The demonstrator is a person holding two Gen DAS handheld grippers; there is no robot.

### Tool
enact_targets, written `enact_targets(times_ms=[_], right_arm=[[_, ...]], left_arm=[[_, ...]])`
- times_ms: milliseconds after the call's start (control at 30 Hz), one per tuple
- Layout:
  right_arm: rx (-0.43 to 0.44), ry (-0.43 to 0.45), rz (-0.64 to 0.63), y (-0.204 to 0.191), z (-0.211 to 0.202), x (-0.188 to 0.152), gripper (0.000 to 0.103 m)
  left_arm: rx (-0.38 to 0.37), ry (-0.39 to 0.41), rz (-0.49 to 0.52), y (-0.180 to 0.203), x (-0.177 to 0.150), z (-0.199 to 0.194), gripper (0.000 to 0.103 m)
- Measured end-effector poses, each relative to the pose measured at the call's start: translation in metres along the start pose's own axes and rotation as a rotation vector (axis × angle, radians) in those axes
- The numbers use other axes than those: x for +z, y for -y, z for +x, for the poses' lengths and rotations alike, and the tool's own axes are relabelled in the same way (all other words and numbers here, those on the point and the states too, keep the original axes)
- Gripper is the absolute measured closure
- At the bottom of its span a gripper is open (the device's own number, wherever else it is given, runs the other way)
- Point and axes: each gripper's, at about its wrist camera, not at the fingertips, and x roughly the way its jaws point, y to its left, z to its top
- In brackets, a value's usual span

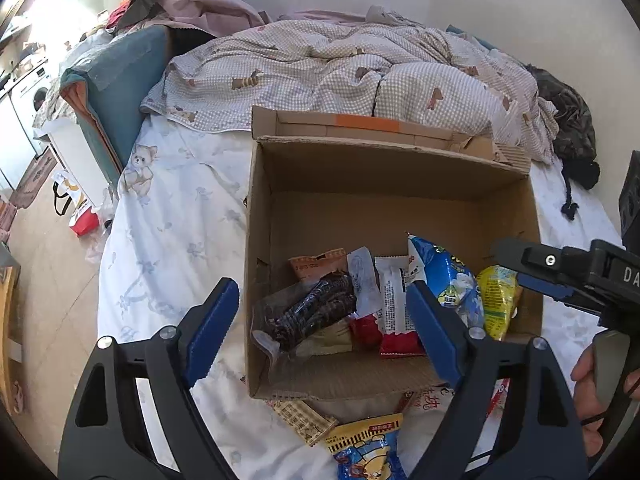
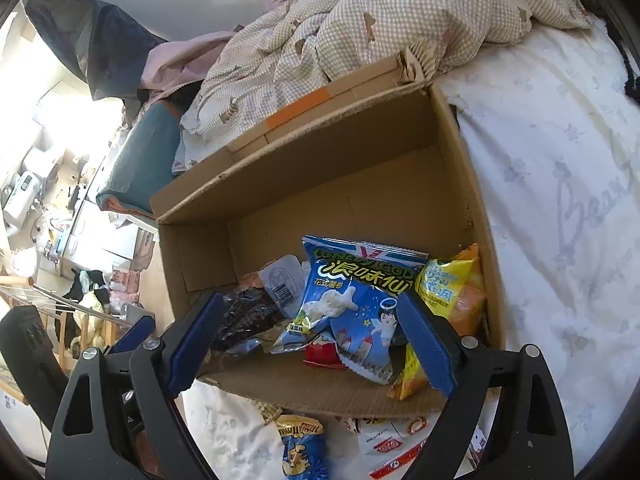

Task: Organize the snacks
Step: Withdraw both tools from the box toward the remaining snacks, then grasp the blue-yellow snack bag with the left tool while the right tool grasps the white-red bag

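The right claw (image 2: 316,336) hangs over the near edge of the box (image 2: 460,168), jaws wide apart with nothing pressed between them; inside the box a blue bag (image 2: 356,300) leans upright, a yellow bag (image 2: 452,292) just beside it against the right wall, a dark packet (image 2: 248,316) to its left; the box sits on a bed (image 2: 560,200); a quilt (image 2: 380,20) lies bunched behind it; more packets (image 2: 300,448) lie on the sheet before the box.
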Motion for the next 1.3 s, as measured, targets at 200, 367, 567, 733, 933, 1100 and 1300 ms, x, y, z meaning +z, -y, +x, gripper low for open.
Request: enact_targets(times_ms=[200,367,567,733,933,1100,1300], right_arm=[[-0.05,0.058,0.016,0.0,-0.03,-0.013,0.012],[-0.052,0.027,-0.027,-0.005,-0.044,-0.035,0.013],[-0.1,0.005,-0.054,-0.004,-0.059,-0.067,0.013],[-0.118,0.015,-0.042,0.002,-0.076,-0.09,0.013],[-0.023,-0.08,0.036,0.018,-0.074,-0.114,0.012],[-0.04,-0.096,0.026,0.019,-0.071,-0.117,0.012],[-0.031,-0.083,0.127,0.043,-0.078,-0.115,0.012]], left_arm=[[0.002,0.064,-0.009,-0.004,-0.004,-0.028,0.02],[0.033,0.097,-0.006,-0.009,-0.012,-0.052,0.02],[0.031,0.022,-0.082,-0.021,-0.038,-0.057,0.02],[0.041,-0.025,-0.121,-0.028,-0.059,-0.06,0.02],[0.021,-0.11,-0.21,-0.039,-0.081,-0.053,0.02],[-0.021,-0.294,-0.187,-0.026,-0.106,-0.019,0.02],[-0.083,-0.479,-0.221,0.003,-0.144,0.028,0.02]])
